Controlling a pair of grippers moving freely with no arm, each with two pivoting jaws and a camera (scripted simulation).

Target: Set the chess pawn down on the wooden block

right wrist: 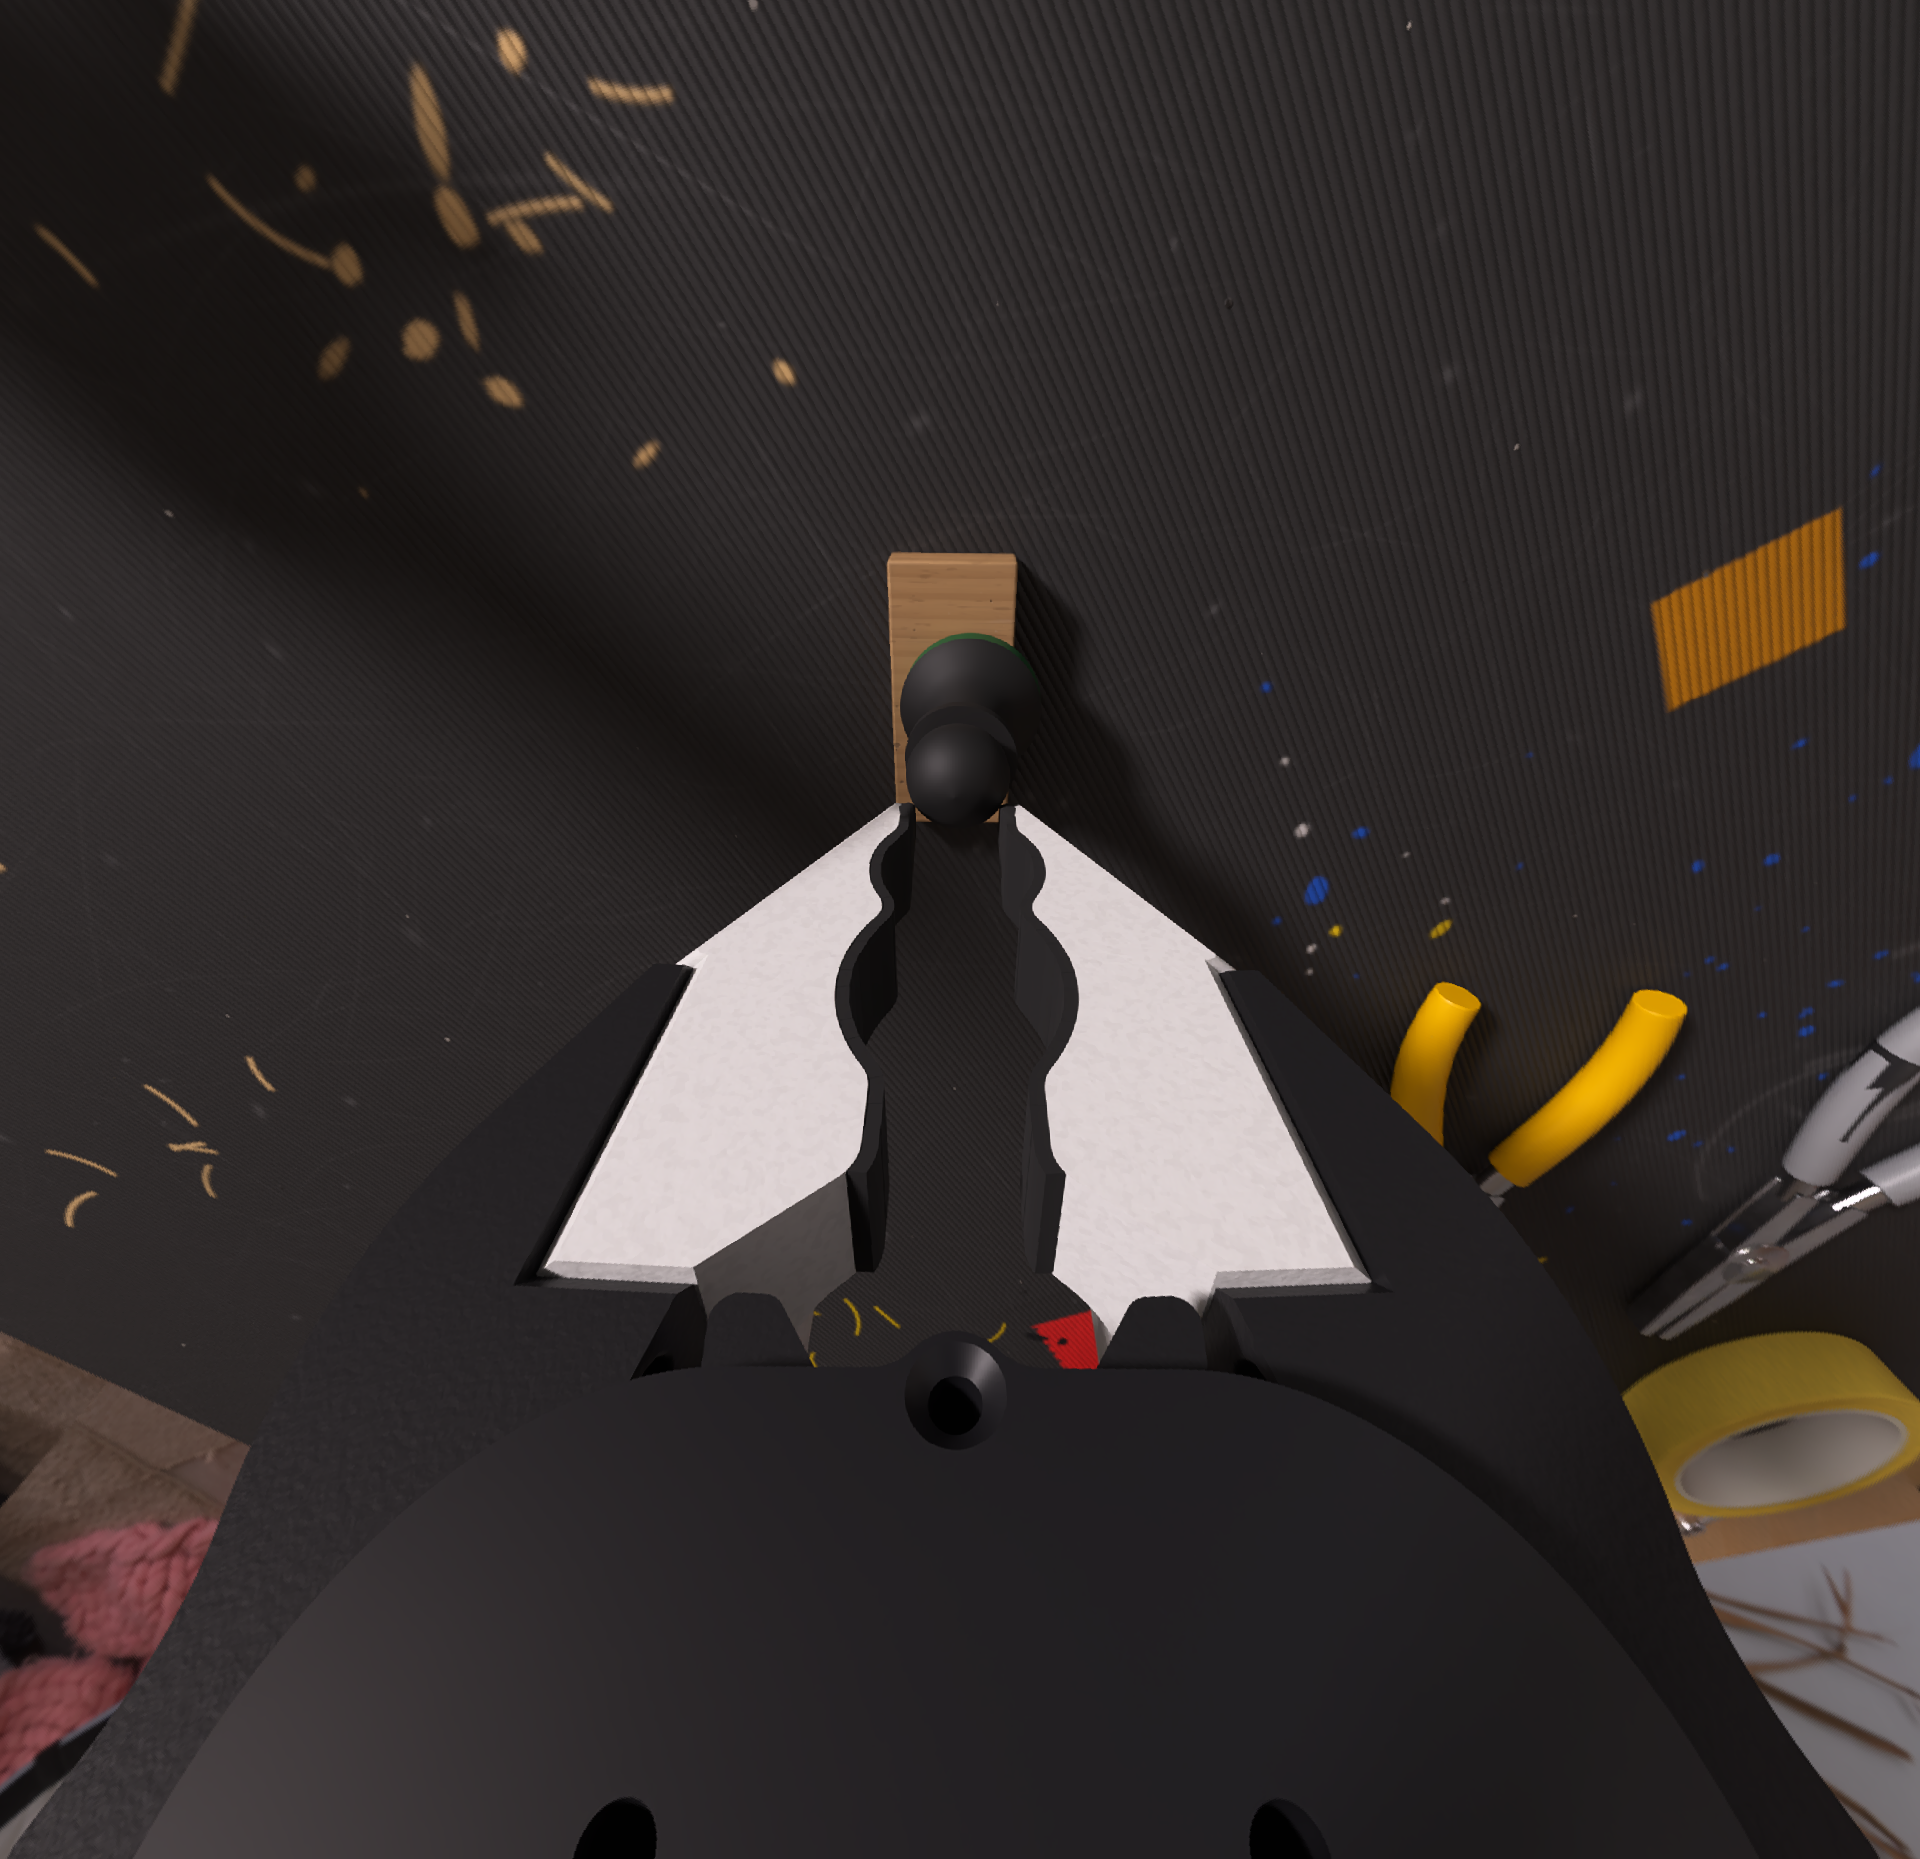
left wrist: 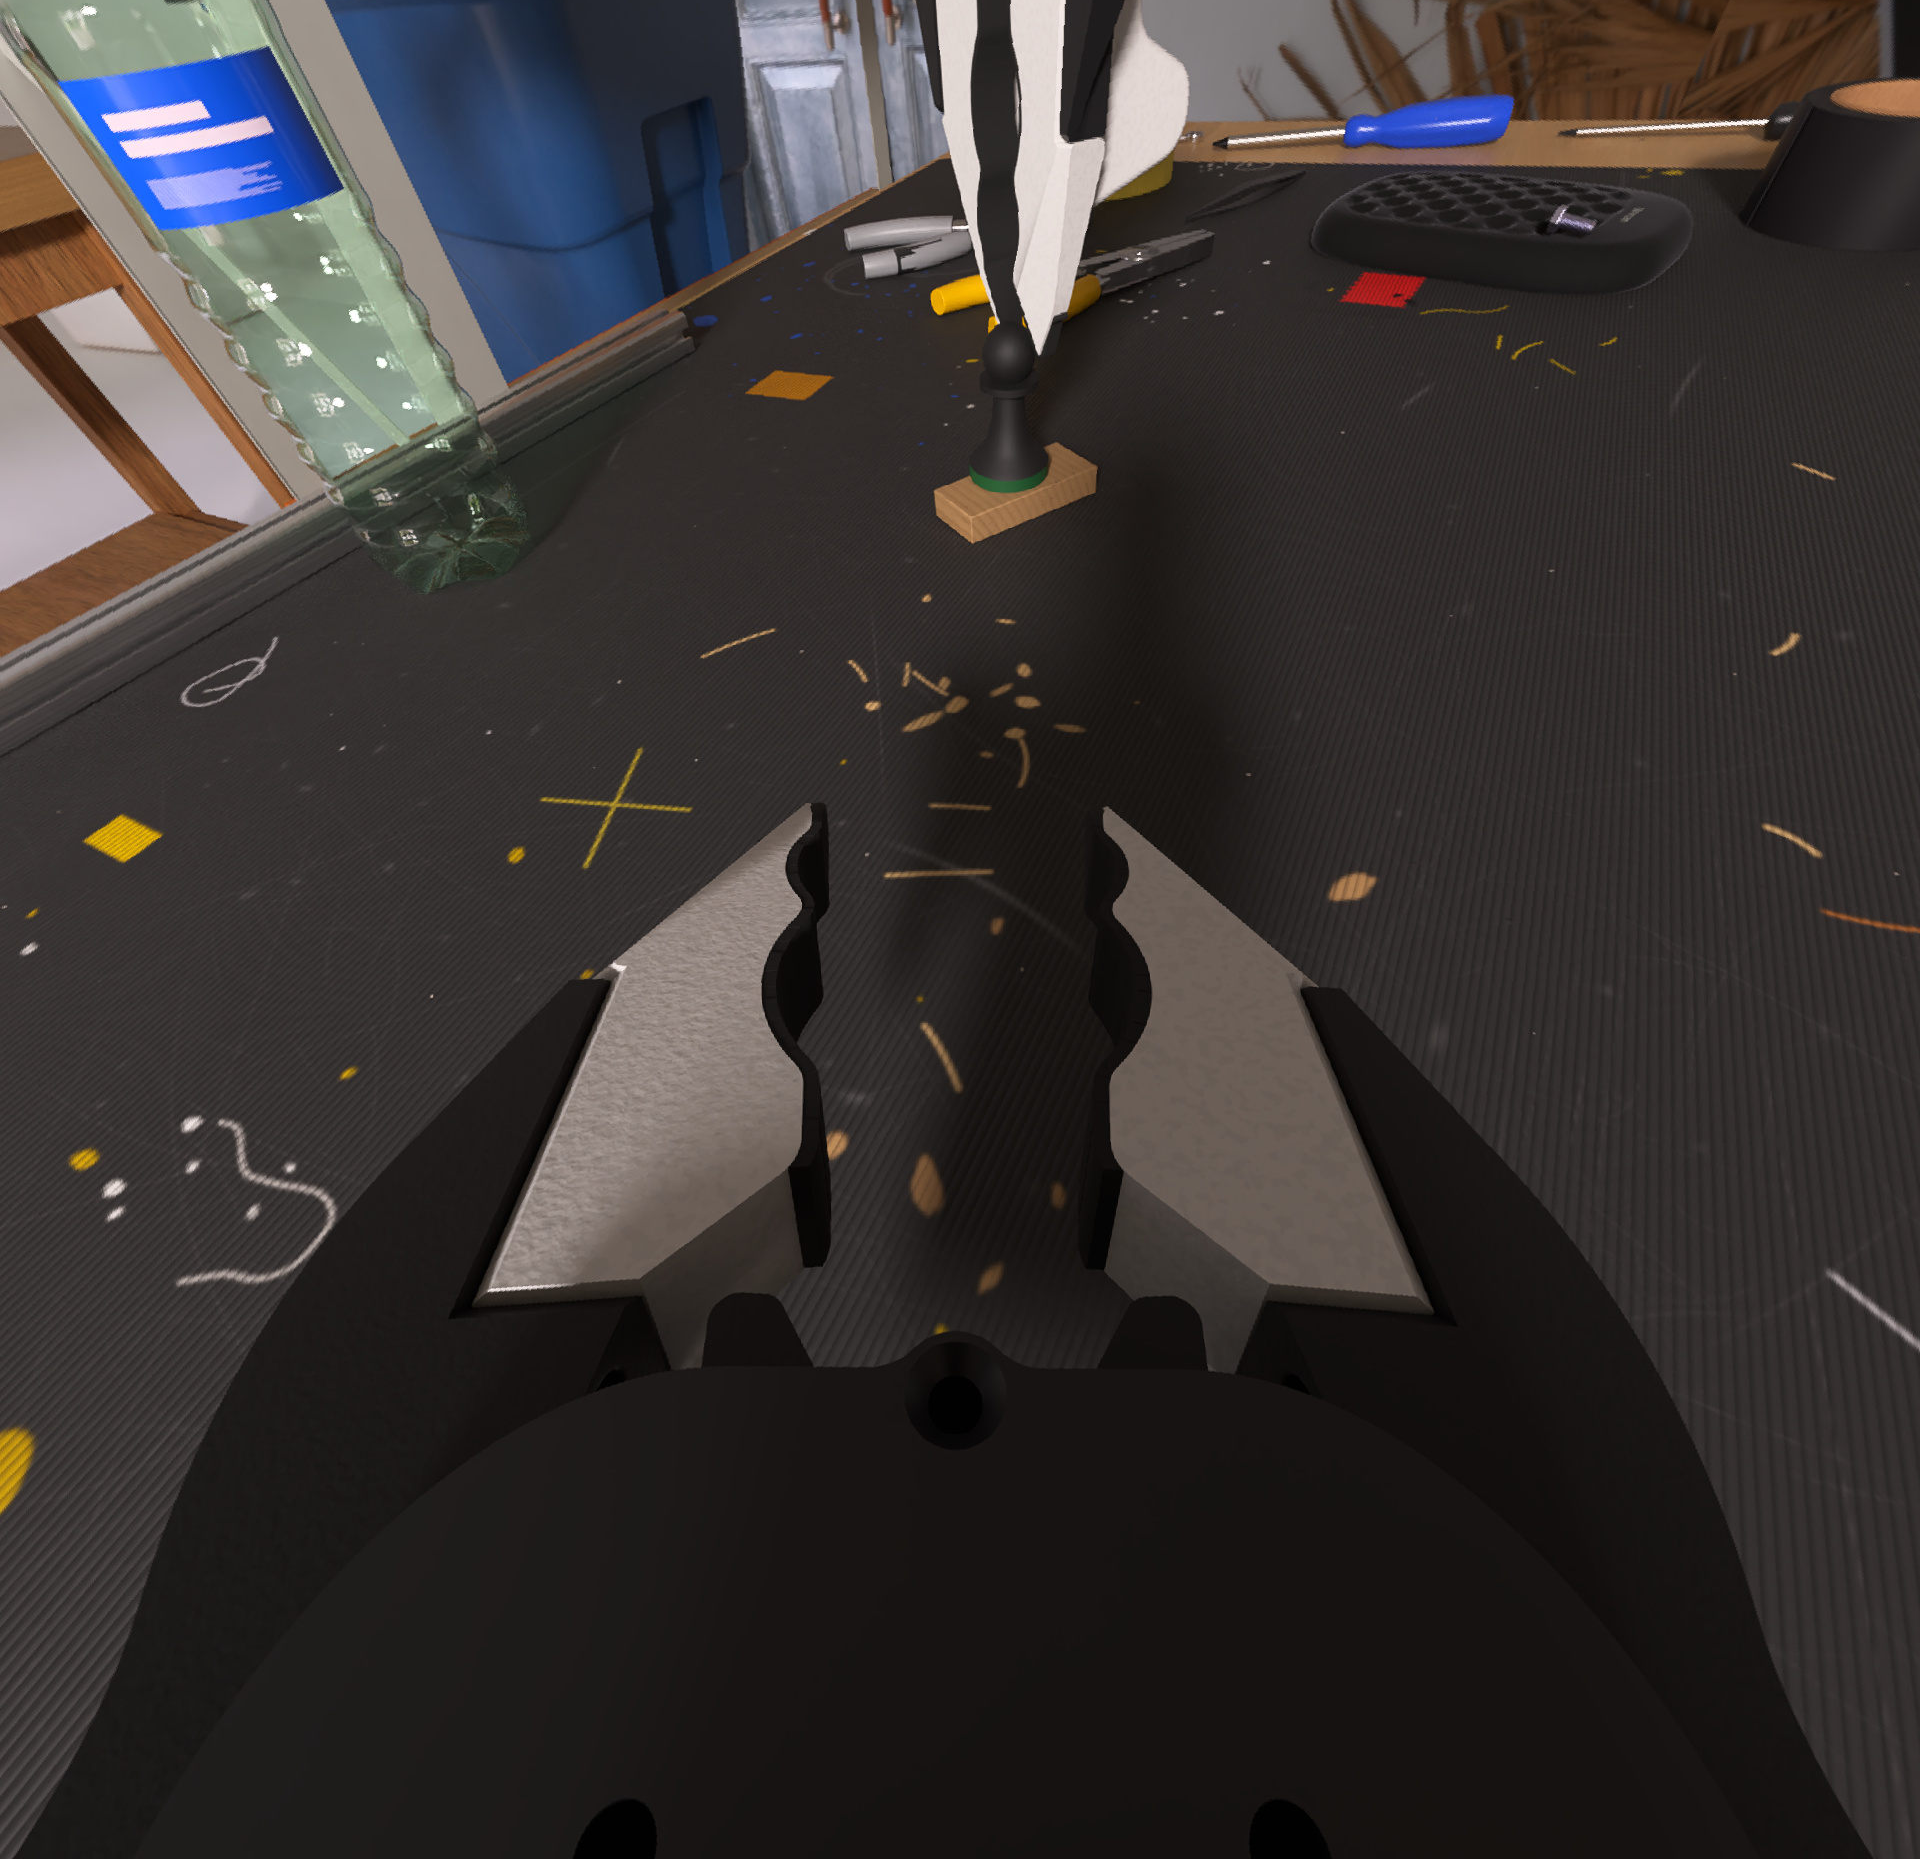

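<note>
A black chess pawn (left wrist: 1004, 412) with a green felt base stands upright on a small wooden block (left wrist: 1023, 505) lying on the dark mat. My right gripper (left wrist: 1020, 339) hangs straight down over it, its tips at the top of the pawn's head. In the right wrist view the pawn's head (right wrist: 957, 770) sits just beyond my right gripper (right wrist: 957, 812), whose jaws are a narrow gap apart. The block (right wrist: 951, 599) shows past the pawn. My left gripper (left wrist: 963, 817) is open and empty, low over the mat, well short of the block.
A clear plastic bottle (left wrist: 260, 251) leans at the mat's left edge, before a blue bin (left wrist: 540, 147). At the far side lie grey markers (left wrist: 899, 240), a blue screwdriver (left wrist: 1423, 121) and a black pad (left wrist: 1496, 225). Yellow-handled pliers (right wrist: 1558, 1092) and yellow tape (right wrist: 1777, 1414) lie near the block.
</note>
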